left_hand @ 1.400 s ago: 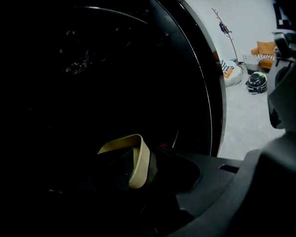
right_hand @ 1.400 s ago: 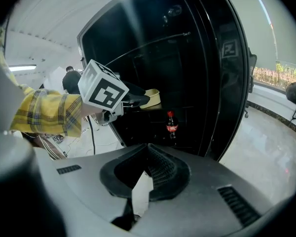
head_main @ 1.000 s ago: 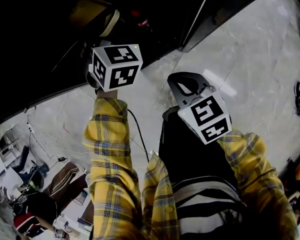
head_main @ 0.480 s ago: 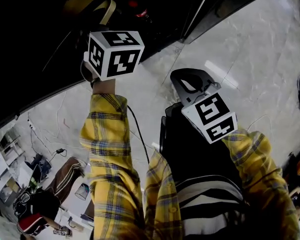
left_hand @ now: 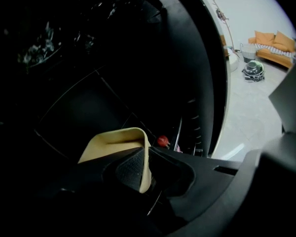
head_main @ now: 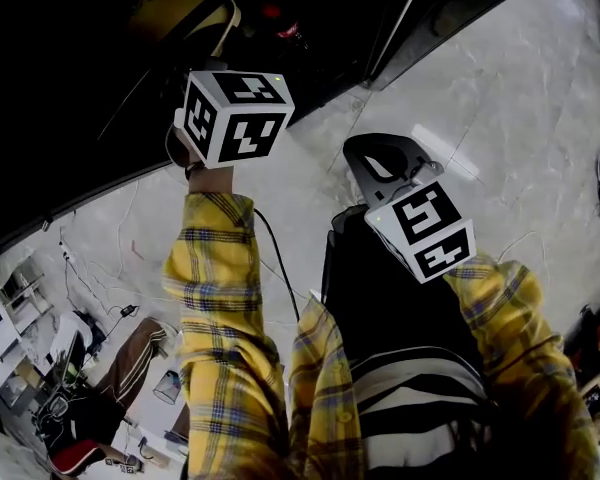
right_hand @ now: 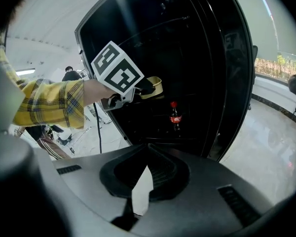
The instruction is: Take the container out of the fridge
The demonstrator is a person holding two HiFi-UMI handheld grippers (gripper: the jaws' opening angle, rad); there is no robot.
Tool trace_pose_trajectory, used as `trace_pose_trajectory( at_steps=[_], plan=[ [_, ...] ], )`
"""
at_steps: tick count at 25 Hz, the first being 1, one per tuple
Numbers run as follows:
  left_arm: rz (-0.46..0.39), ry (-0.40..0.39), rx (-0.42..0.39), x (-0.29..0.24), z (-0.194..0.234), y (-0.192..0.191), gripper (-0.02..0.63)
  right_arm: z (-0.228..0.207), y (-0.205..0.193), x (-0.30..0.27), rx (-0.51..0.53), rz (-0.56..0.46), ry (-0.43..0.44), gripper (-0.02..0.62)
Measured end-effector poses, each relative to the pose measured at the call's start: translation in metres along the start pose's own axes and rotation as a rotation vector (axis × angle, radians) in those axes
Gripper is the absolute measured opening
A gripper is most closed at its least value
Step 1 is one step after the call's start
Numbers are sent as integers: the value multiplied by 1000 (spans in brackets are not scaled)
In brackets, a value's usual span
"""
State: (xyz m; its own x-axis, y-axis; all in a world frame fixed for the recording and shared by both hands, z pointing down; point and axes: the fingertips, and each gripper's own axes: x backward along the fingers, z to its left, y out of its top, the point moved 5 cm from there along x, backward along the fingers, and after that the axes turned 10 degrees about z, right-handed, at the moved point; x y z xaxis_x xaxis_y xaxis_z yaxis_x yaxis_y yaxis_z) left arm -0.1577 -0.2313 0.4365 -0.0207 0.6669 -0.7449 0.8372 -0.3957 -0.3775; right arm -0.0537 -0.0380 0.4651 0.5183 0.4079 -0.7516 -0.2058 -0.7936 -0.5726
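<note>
A tan, beige-rimmed container sits on a shelf inside the dark open fridge. My left gripper reaches into the fridge and its jaws are closing, with the container's thin wall between the ribbed pads, which press on it. In the right gripper view the container shows just past the left gripper. From the head view the container is a dim tan shape above the left marker cube. My right gripper hangs outside the fridge, over the floor, with its jaws together and nothing held.
A cola bottle with a red cap stands on a lower fridge shelf, right of and below the container. The fridge door stands open at the right. Pale marble floor lies below, and a cable trails from my left arm.
My left gripper has pushed a little further into the fridge towards the container. The right gripper has hardly moved.
</note>
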Motion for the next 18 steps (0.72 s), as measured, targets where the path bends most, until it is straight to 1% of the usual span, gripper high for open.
trace_pose_trajectory(
  at_steps=[2, 6, 11, 18],
  plan=[
    [-4, -4, -24, 4, -2, -3, 34, 0, 3, 2, 0, -9, -11, 28],
    [-18, -21, -46, 14, -8, -9, 32, -3, 8, 6, 16, -27, -37, 28],
    [-24, -64, -73, 30, -17, -17, 32, 5, 20, 18, 9, -42, -34, 28],
    [-37, -117, -69, 44, -31, -16, 32, -13, 35, 29, 35, -53, -61, 28]
  ],
)
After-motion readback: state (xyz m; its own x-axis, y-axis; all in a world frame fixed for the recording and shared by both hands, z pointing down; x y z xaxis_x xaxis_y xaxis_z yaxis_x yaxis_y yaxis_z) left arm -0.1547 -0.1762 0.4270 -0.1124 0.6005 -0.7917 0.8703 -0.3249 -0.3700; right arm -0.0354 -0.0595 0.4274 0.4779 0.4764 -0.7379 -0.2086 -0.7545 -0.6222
